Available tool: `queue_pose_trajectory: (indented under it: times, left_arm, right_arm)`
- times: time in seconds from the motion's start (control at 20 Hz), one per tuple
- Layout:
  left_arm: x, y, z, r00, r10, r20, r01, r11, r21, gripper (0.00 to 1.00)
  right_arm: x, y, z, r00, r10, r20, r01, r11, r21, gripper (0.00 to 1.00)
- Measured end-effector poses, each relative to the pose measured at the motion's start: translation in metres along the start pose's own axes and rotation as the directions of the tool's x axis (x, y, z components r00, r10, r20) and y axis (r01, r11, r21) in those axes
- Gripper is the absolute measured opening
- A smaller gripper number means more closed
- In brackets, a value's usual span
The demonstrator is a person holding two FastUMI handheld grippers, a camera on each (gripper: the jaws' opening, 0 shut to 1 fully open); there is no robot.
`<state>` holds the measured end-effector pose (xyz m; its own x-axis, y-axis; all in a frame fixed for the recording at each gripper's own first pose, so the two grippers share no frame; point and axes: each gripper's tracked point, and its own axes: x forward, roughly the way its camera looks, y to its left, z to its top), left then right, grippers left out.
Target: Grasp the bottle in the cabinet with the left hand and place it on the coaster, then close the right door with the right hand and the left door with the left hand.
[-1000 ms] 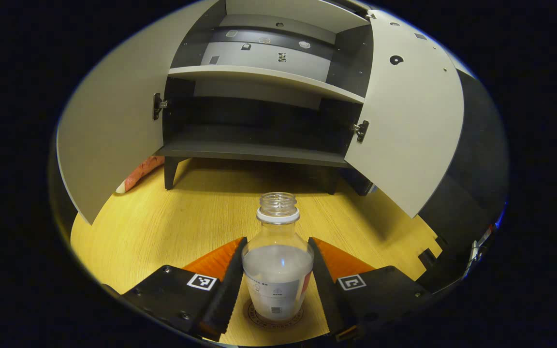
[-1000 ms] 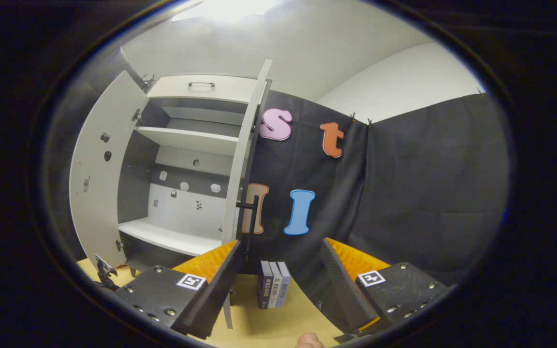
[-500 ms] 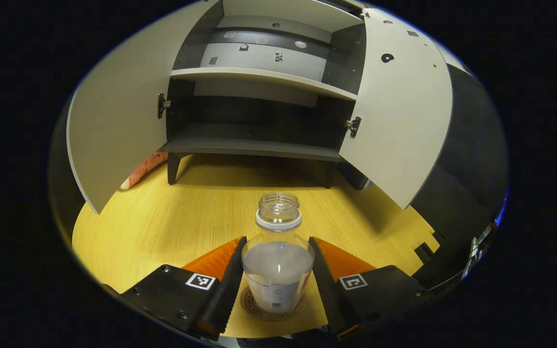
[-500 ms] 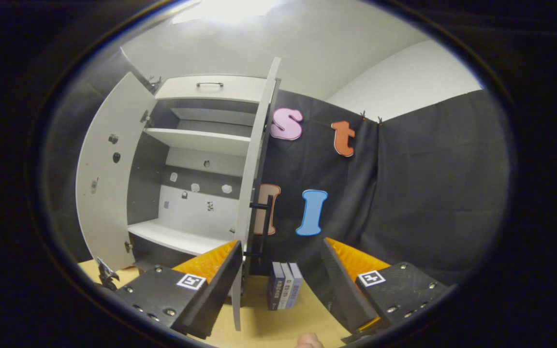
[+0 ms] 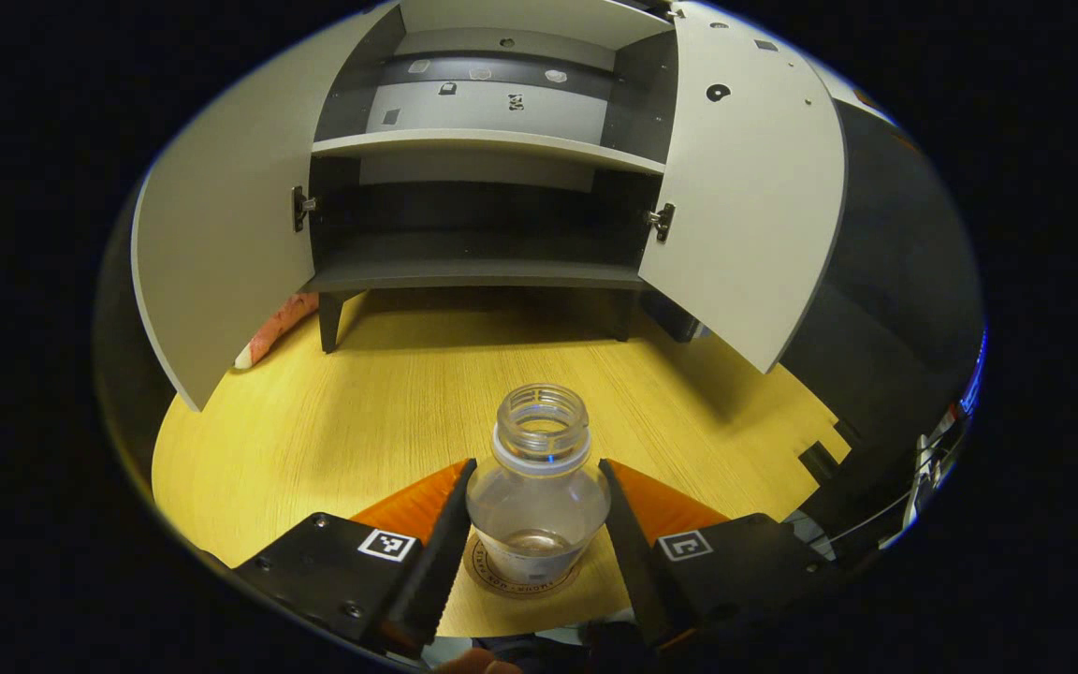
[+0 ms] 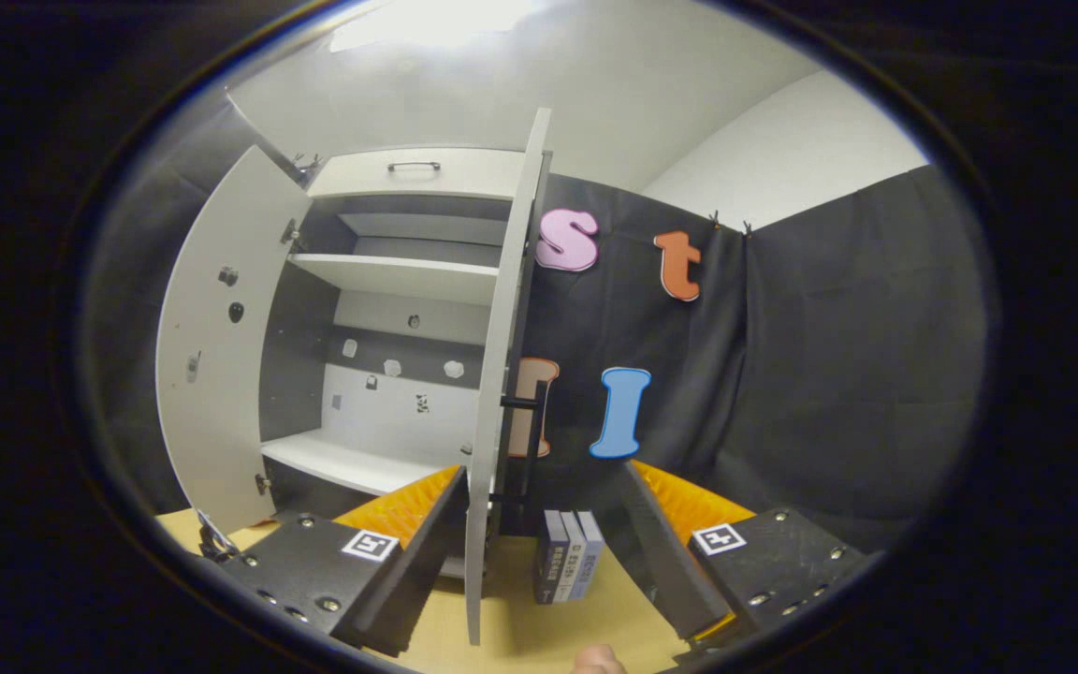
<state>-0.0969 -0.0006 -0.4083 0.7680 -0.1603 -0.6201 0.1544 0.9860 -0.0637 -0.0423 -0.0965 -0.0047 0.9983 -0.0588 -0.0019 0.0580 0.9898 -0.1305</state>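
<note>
1. One bottle (image 5: 539, 496) stands upright on the coaster (image 5: 522, 582), on the wooden table (image 5: 333, 440) in front of the cabinet (image 5: 492, 150).
2. I hold the left gripper (image 5: 536, 524) with its fingers flanking the bottle; a narrow gap seems to show at each side, so I judge the jaws spread and the bottle released.
3. Since a second ago my camera has risen and tilted down: the bottle mouth now faces it more squarely. Placement looks complete.
4. My right gripper (image 6: 539, 552) is spread and empty, and has moved nearer the right door (image 6: 497, 393), whose edge now stands between its fingers.
5. Both doors remain open; closing the right door is next.
</note>
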Motion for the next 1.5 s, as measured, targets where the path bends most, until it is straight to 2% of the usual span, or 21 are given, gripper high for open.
queue_pose_trajectory:
  times: [0.1, 0.15, 0.2, 0.3, 0.35, 0.4, 0.45, 0.5, 0.55, 0.6, 0.7, 0.8, 0.85, 0.9, 1.0, 1.05, 1.15, 1.2, 1.25, 1.5]
  left_arm:
    - [-0.004, 0.000, 0.005, 1.000, 0.009, 0.010, -0.010, 1.000, 0.012, 0.79]
    - [-0.006, -0.002, 0.010, 1.000, 0.004, 0.024, -0.004, 1.000, 0.015, 0.79]
    - [-0.009, -0.006, 0.014, 0.999, -0.009, 0.033, 0.008, 1.000, 0.014, 0.79]
    - [-0.014, -0.009, 0.022, 0.999, -0.015, 0.046, 0.014, 1.000, 0.017, 0.79]
    - [-0.018, -0.009, 0.030, 0.998, -0.015, 0.062, 0.014, 1.000, 0.020, 0.78]
    - [-0.022, -0.011, 0.038, 0.997, -0.018, 0.079, 0.016, 1.000, 0.020, 0.77]
    - [-0.027, -0.013, 0.049, 0.995, -0.017, 0.099, 0.015, 1.000, 0.022, 0.76]
    - [-0.030, -0.013, 0.059, 0.993, -0.015, 0.121, 0.012, 1.000, 0.025, 0.82]
    - [-0.036, -0.014, 0.069, 0.990, -0.015, 0.140, 0.011, 1.000, 0.027, 0.82]
    - [-0.042, -0.014, 0.081, 0.987, -0.014, 0.159, 0.009, 1.000, 0.029, 0.76]
    - [-0.055, -0.011, 0.109, 0.977, -0.001, 0.212, -0.004, 1.000, 0.024, 0.76]
    - [-0.069, -0.006, 0.144, 0.959, 0.025, 0.281, -0.028, 1.000, 0.007, 0.75]
    - [-0.078, -0.002, 0.163, 0.948, 0.048, 0.315, -0.050, 0.999, -0.003, 0.75]
    - [-0.085, 0.004, 0.180, 0.936, 0.079, 0.343, -0.079, 0.997, -0.014, 0.75]
    - [-0.102, 0.009, 0.210, 0.924, 0.130, 0.361, -0.121, 0.992, -0.046, 0.76]
    - [-0.110, 0.011, 0.228, 0.914, 0.152, 0.376, -0.140, 0.988, -0.059, 0.83]
    - [-0.126, 0.015, 0.261, 0.892, 0.186, 0.412, -0.161, 0.982, -0.096, 0.86]
    - [-0.131, 0.019, 0.274, 0.881, 0.204, 0.426, -0.173, 0.979, -0.112, 0.93]
    - [-0.141, 0.021, 0.284, 0.871, 0.225, 0.437, -0.188, 0.974, -0.125, 0.96]
    - [-0.179, 0.037, 0.312, 0.827, 0.283, 0.485, -0.261, 0.958, -0.115, 0.96]
  right_arm:
    - [0.000, 0.002, 0.001, 1.000, 0.005, 0.003, -0.005, 1.000, 0.002, 0.94]
    - [0.000, 0.003, 0.001, 1.000, 0.007, 0.004, -0.007, 1.000, 0.003, 0.99]
    - [0.000, 0.003, 0.001, 1.000, 0.009, 0.004, -0.009, 1.000, 0.004, 0.94]
    - [-0.001, 0.005, 0.001, 1.000, 0.014, 0.003, -0.014, 1.000, 0.007, 0.94]
    - [-0.001, 0.006, 0.001, 1.000, 0.015, 0.005, -0.015, 1.000, 0.009, 0.94]
    - [0.000, 0.007, 0.002, 1.000, 0.016, 0.006, -0.016, 1.000, 0.010, 0.99]
    - [-0.001, 0.007, 0.002, 1.000, 0.017, 0.006, -0.017, 1.000, 0.011, 0.94]
    - [-0.001, 0.008, 0.002, 1.000, 0.018, 0.006, -0.018, 1.000, 0.012, 0.94]
    - [-0.001, 0.008, 0.003, 1.000, 0.018, 0.005, -0.018, 1.000, 0.014, 0.94]
    - [-0.001, 0.008, 0.001, 1.000, 0.018, 0.004, -0.018, 1.000, 0.017, 0.94]
    - [-0.002, 0.009, 0.002, 1.000, 0.018, 0.002, -0.018, 1.000, 0.022, 0.94]
    - [-0.004, 0.008, 0.000, 1.000, 0.014, 0.002, -0.014, 1.000, 0.022, 0.94]
    - [-0.003, 0.007, 0.001, 1.000, 0.011, 0.003, -0.012, 1.000, 0.022, 0.98]
    - [-0.003, 0.006, 0.002, 1.000, 0.009, 0.005, -0.009, 1.000, 0.023, 0.94]
    - [-0.001, 0.006, 0.004, 1.000, 0.005, 0.007, -0.005, 1.000, 0.024, 0.98]
    - [0.000, 0.006, 0.004, 1.000, 0.004, 0.007, -0.004, 1.000, 0.025, 0.98]
    - [0.004, 0.003, 0.005, 1.000, -0.002, 0.012, 0.002, 1.000, 0.018, 0.98]
    - [0.007, 0.001, 0.006, 1.000, -0.006, 0.015, 0.006, 1.000, 0.014, 0.99]
    - [0.010, 0.000, 0.007, 1.000, -0.011, 0.018, 0.011, 1.000, 0.010, 0.99]
    - [0.031, -0.014, 0.012, 0.998, -0.058, 0.035, 0.058, 0.998, -0.002, 0.99]
